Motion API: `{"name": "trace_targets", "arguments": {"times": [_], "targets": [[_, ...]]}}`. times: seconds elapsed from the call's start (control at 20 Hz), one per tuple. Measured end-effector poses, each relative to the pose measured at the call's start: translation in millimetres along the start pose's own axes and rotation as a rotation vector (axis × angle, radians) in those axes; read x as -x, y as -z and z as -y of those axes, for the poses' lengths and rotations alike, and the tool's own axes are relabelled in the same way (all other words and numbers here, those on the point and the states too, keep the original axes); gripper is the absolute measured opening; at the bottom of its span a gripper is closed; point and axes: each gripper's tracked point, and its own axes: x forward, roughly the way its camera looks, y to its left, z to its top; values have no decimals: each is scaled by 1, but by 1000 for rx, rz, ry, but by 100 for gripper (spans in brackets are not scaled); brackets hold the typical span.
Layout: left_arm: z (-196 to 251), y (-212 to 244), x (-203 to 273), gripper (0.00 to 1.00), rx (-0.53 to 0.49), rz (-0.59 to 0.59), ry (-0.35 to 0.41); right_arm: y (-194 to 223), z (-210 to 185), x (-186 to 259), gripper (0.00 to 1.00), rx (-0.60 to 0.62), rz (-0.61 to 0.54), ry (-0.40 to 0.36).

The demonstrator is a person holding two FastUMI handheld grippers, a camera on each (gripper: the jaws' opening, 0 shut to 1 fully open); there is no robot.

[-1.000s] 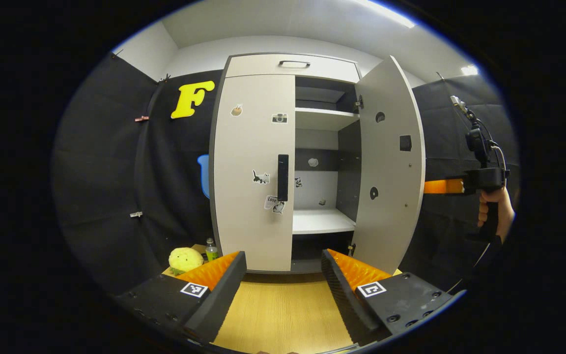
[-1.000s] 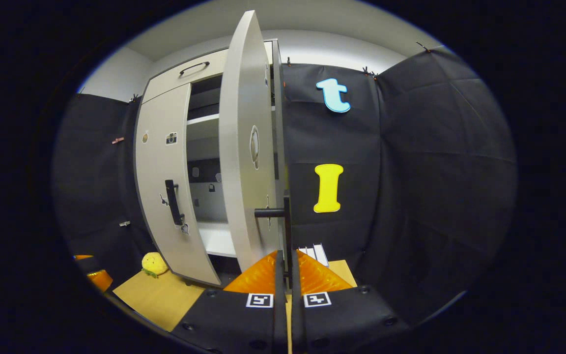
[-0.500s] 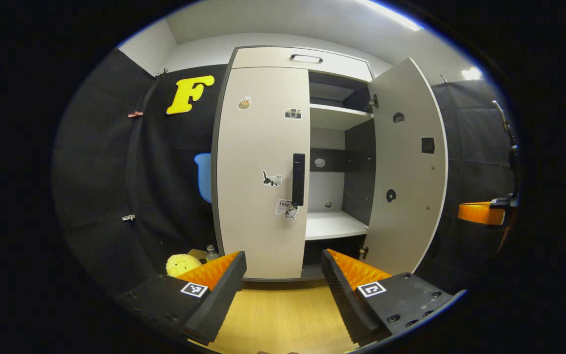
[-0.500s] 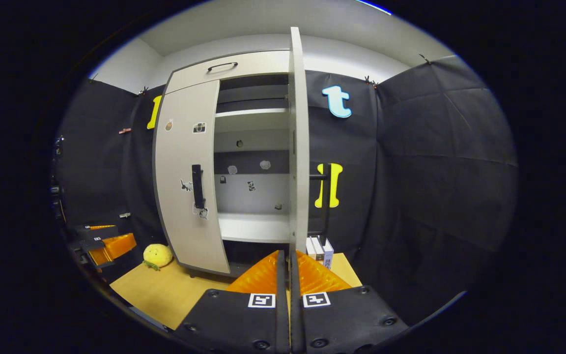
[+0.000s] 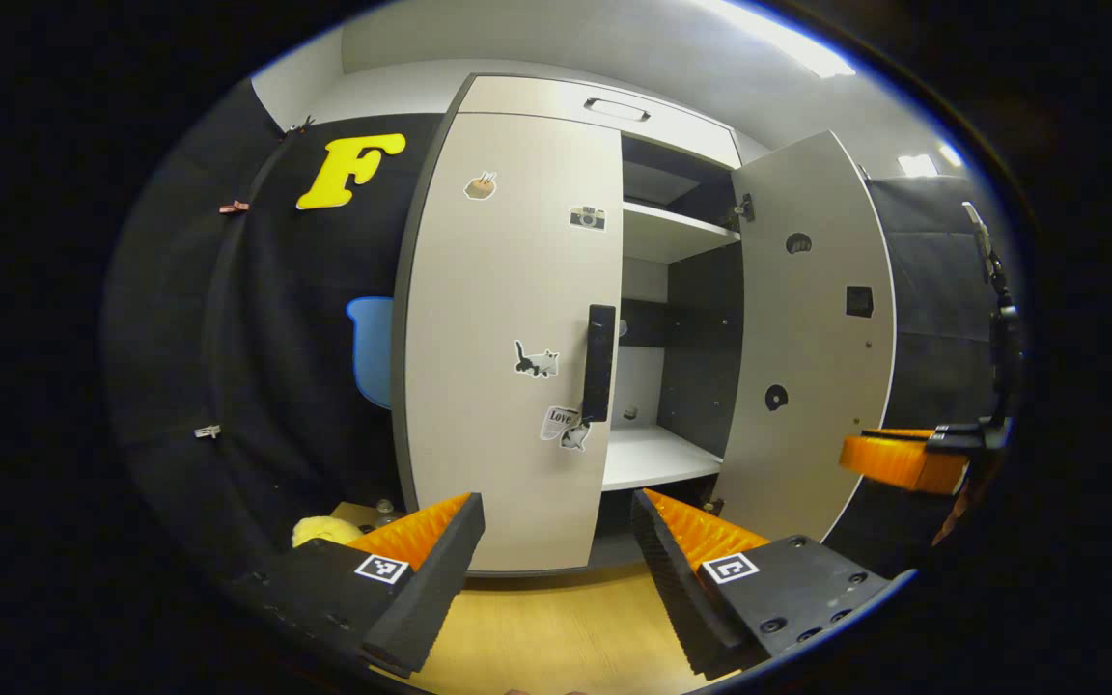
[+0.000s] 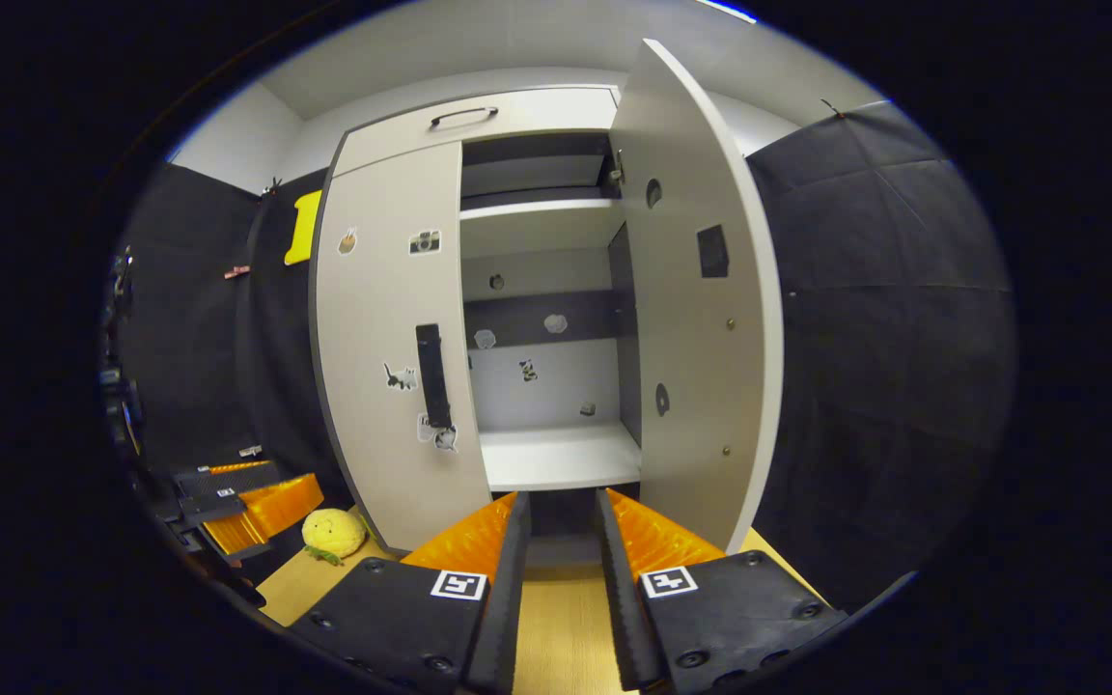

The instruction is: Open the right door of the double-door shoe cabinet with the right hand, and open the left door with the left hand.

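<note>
The pale shoe cabinet (image 5: 556, 97) (image 6: 479, 121) stands ahead. Its right door (image 5: 812, 338) (image 6: 701, 319) is swung wide open, baring white shelves (image 5: 657, 454) (image 6: 561, 454). The left door (image 5: 508, 338) (image 6: 387, 347) is closed, with a black vertical handle (image 5: 598, 362) (image 6: 431, 376) and small stickers. My left gripper (image 5: 556, 521) is open, low in front of the left door and short of its handle. My right gripper (image 6: 561, 526) is open a little, holding nothing, in front of the open compartment. The right gripper also shows at the far right of the left gripper view (image 5: 903, 458).
A yellow plush toy (image 6: 334, 533) (image 5: 324, 529) lies on the wooden floor (image 6: 556, 618) left of the cabinet, with a small bottle (image 5: 384, 507) beside it. Black cloth walls close both sides. A drawer with a handle (image 5: 617, 109) tops the cabinet.
My right gripper let go of the right door's handle, opened slightly and swung left to face the cabinet's inside. The left gripper moved closer to the left door.
</note>
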Motion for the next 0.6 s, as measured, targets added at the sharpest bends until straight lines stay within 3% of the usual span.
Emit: {"name": "trace_targets", "arguments": {"times": [0.05,0.2,0.6], "targets": [[1,-3,-6,94,-3,3,11,4,-4,2,45,-1,-13,-4],[1,-18,-34,95,-47,23,11,18,-3,5,96,16,-31,15],[13,-66,-119,95,-111,53,-27,37,10,0,100,22,-58,-10]]}}
